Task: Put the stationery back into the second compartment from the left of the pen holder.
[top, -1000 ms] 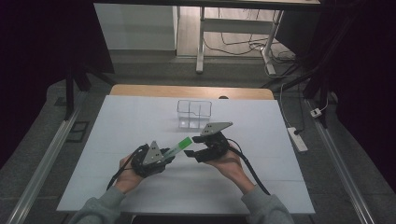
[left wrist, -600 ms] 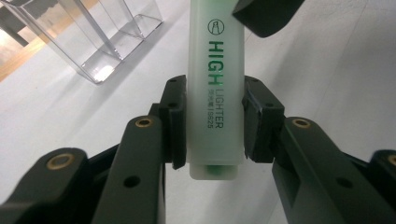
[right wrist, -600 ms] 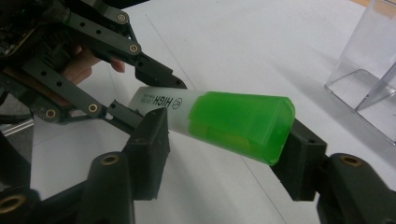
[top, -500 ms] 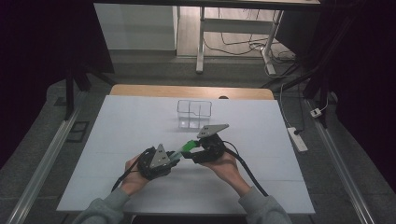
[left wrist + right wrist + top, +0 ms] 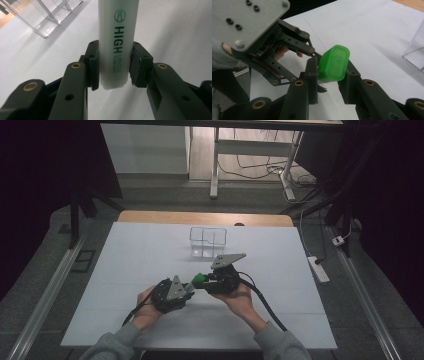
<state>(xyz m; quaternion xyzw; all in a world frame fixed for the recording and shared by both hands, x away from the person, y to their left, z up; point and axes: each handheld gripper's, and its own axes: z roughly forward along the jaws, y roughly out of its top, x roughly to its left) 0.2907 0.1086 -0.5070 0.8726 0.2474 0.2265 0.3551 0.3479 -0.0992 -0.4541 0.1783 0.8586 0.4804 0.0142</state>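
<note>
Lab: white table (image 5: 140,270), floor cables (image 5: 260,167), dark surroundings.

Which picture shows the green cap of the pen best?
The right gripper view: the green cap is close up between that gripper's black jaws. The high view shows it as a small green spot between both grippers. The left gripper view shows the pen's pale barrel instead.

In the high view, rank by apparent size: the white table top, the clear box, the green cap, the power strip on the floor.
1. White table top.
2. Clear box.
3. Power strip, though it lies lower and farther from the camera, so this is unsure.
4. Green cap.
</note>
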